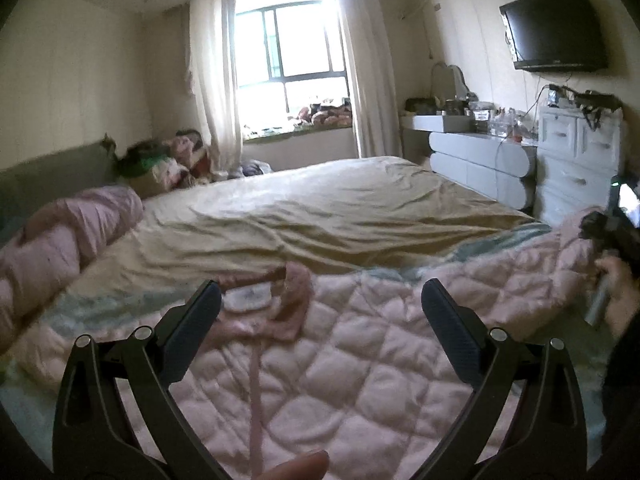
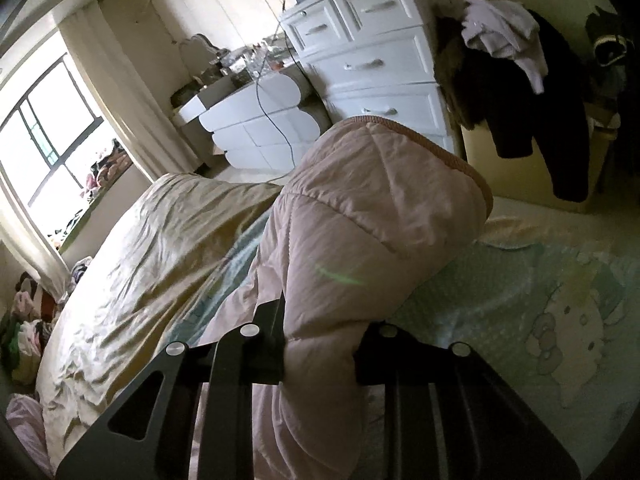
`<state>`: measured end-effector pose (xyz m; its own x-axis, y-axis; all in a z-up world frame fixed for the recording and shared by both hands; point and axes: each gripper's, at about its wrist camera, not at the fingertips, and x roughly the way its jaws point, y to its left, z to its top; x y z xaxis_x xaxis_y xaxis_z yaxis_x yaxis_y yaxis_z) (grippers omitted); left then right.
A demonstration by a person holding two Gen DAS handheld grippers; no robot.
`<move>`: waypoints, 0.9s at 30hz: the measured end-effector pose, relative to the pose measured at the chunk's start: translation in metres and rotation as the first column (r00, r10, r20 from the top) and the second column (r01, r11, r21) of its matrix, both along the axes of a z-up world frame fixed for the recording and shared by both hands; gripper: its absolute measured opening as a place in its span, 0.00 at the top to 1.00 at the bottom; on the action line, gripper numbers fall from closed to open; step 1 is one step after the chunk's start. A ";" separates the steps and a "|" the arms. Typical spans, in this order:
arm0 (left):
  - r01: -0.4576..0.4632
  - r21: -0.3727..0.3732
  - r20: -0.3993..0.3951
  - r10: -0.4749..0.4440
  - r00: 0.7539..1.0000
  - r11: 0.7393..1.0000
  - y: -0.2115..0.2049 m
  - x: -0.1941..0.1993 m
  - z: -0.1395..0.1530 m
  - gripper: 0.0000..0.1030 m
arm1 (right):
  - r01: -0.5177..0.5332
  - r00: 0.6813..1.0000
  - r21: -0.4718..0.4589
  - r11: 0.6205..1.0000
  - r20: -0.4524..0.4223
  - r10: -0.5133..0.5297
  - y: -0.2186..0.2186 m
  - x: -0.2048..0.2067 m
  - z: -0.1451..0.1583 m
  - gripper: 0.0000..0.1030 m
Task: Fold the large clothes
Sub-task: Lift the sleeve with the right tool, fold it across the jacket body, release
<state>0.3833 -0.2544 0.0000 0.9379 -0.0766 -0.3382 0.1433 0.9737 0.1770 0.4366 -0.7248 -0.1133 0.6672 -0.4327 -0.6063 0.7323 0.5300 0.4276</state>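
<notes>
Lower frame: left gripper (image 1: 320, 304) hangs open above the pink quilted coat (image 1: 360, 360) on the bed (image 1: 320, 208); right gripper (image 2: 320, 344) pinches a raised sleeve; the slick padding could slip free, I judge.

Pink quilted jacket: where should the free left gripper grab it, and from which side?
Pinch the darker pink collar band of the pink quilted jacket, coming from above. It stands raised off the flat body, just ahead of the open left gripper.
</notes>
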 end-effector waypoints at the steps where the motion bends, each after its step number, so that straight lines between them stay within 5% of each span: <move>1: -0.007 0.014 0.011 0.007 1.000 1.000 -0.002 0.004 0.002 0.09 | -0.001 1.000 -0.008 1.000 0.003 0.001 0.003 -0.001 0.003 0.79; 6: 0.059 0.019 -0.077 -0.057 0.995 0.998 -0.013 0.043 -0.001 0.09 | -0.029 0.999 -0.074 0.997 0.020 0.031 0.021 -0.006 0.028 0.79; 14: 0.044 0.044 -0.144 -0.037 0.989 0.998 -0.006 0.086 -0.024 0.09 | -0.089 0.994 -0.161 0.983 0.047 0.098 0.052 -0.011 0.065 0.80; 27: -0.075 0.096 -0.157 0.090 0.984 0.992 0.075 0.110 -0.038 0.09 | -0.258 0.959 -0.239 0.936 0.056 0.279 0.150 0.005 0.106 0.80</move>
